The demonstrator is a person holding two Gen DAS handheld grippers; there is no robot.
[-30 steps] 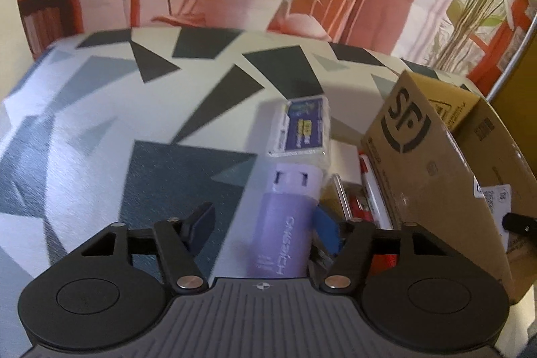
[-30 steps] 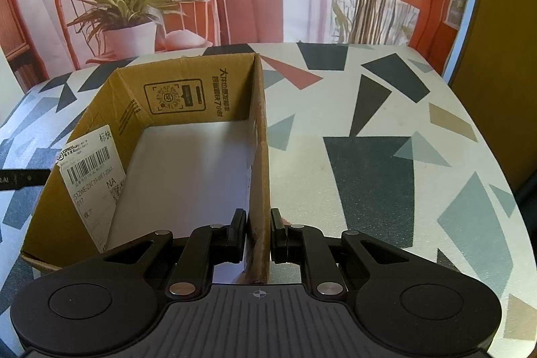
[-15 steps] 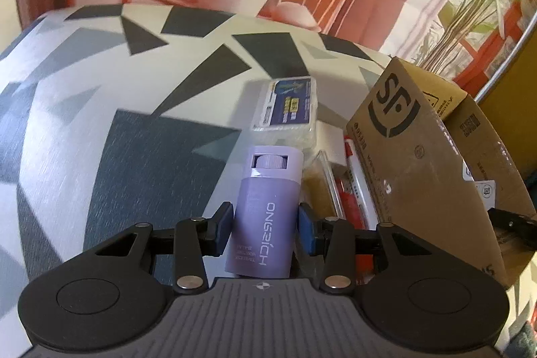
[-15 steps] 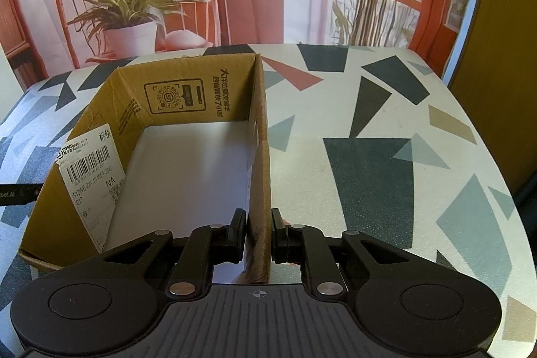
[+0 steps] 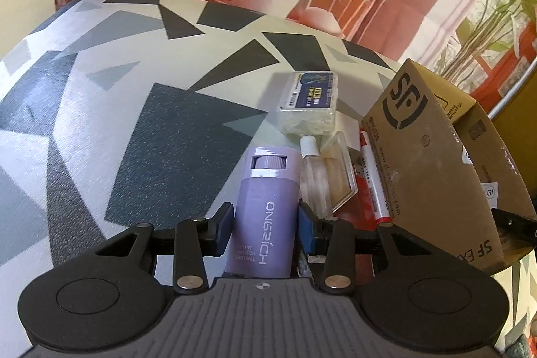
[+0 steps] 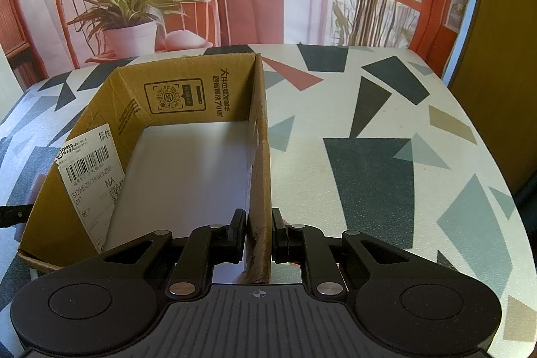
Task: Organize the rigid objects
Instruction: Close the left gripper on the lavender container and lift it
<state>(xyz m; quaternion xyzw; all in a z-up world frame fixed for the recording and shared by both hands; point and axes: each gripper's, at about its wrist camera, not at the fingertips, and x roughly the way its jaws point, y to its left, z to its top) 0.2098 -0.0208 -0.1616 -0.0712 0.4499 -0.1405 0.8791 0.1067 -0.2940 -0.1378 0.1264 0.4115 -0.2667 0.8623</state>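
Observation:
My left gripper is shut on a purple stick-shaped bottle that points away from me over the patterned table. Beside it on the right lie a small clear bottle, a clear flat case and a red and white marker. A white box with a blue label lies farther back. My right gripper is shut on the right wall of an open cardboard box; the box inside shows only a white floor. The same box stands at the right in the left wrist view.
The patterned table stretches to the right of the box and to the left of the objects. A backdrop with a potted plant hangs behind the table. The table's right edge curves near a brown panel.
My left gripper moved forward over the purple bottle and closed on it. The view has tilted and risen slightly. My right gripper has held the box wall without moving.

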